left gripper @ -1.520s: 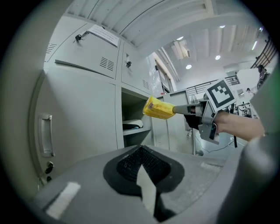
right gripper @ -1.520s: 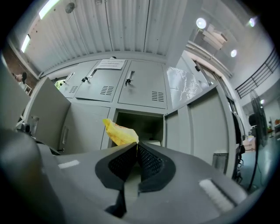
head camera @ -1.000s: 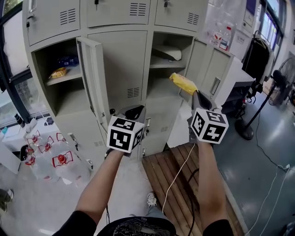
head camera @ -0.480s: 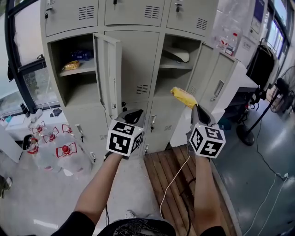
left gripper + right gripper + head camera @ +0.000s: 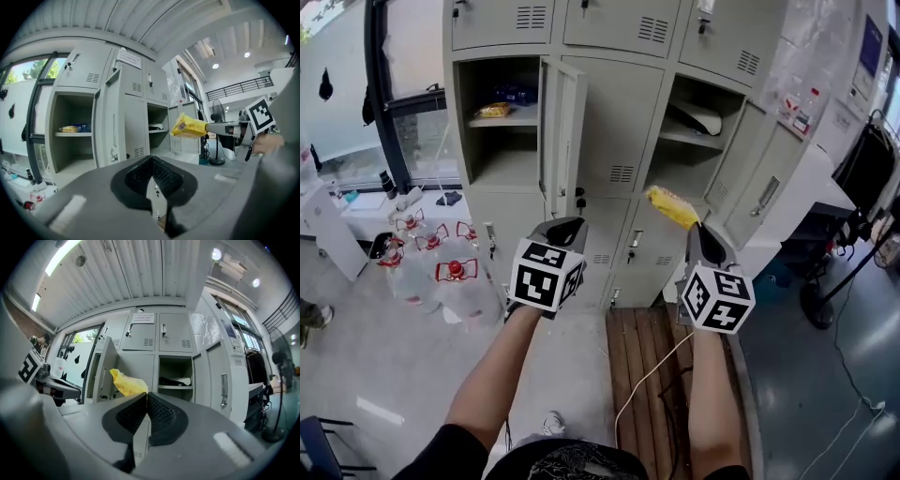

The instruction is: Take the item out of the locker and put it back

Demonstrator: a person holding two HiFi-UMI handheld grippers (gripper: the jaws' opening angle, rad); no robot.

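A yellow snack bag point(image 5: 673, 206) hangs in the air in front of the grey lockers, pinched at its near end by my right gripper point(image 5: 697, 228), which is shut on it. The same yellow bag point(image 5: 127, 383) sticks out past the right jaws toward the upper left, and shows as the yellow bag point(image 5: 188, 128) from the left gripper view. The open right locker compartment point(image 5: 694, 150) holds a white and dark item point(image 5: 701, 117) on its shelf. My left gripper point(image 5: 565, 229) is shut and empty, level with the right one, before the open left locker door point(image 5: 561, 141).
The left open compartment point(image 5: 502, 131) has snack packs point(image 5: 495, 110) on its shelf. Packs of water bottles point(image 5: 431, 277) sit on the floor at left. A wooden pallet point(image 5: 652, 366) lies under my right arm. A white cabinet point(image 5: 797, 202) stands right.
The view has swung right and pulled back from the lockers. Both grippers kept their places relative to each other, the right one still holding the yellow bag.
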